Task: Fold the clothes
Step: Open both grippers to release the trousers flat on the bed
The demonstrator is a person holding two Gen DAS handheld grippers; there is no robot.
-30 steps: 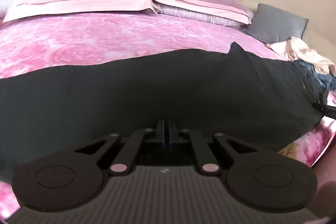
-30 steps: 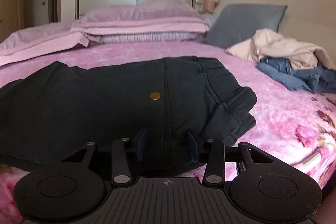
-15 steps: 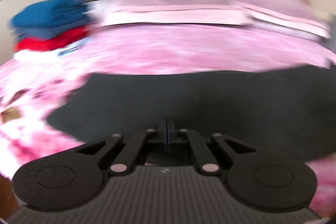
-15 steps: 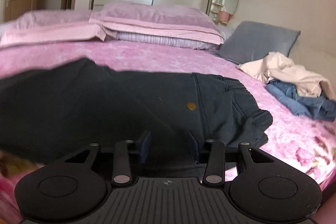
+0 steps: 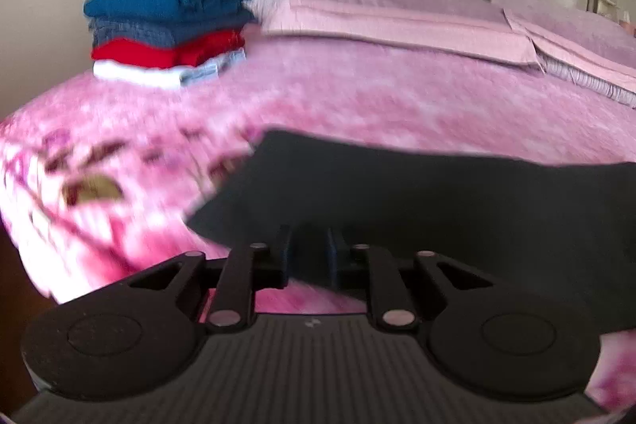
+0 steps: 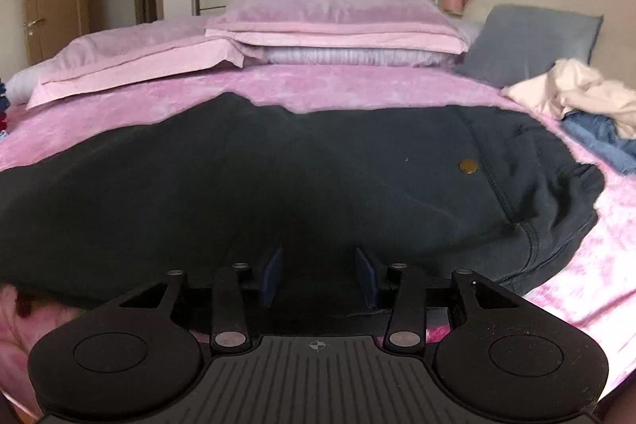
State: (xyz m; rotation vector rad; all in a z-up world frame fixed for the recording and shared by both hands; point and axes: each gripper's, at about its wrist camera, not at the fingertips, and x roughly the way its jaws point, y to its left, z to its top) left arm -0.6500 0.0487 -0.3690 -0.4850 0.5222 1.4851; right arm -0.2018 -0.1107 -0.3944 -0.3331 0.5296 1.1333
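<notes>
Dark trousers flat on pink bed, both grippers at the near edge.

Left gripper: jaws opening, small gap, dark fabric edge between the 2 blue pads, no visible pinch. Right gripper: jaws apart, hanging over the cloth; contact can't be told. Black denim trousers lie spread across the pink floral bedspread; brass button and waistband at 2 o'clock in the right wrist view, the trouser end's corner at 11 o'clock of the left gripper in the left wrist view. Farther out, left view: folded stack of blue, red and white clothes at 10 o'clock. Right view: loose cream and blue denim pile at 2 o'clock, grey cushion behind it, pink pillows at 12 o'clock.
</notes>
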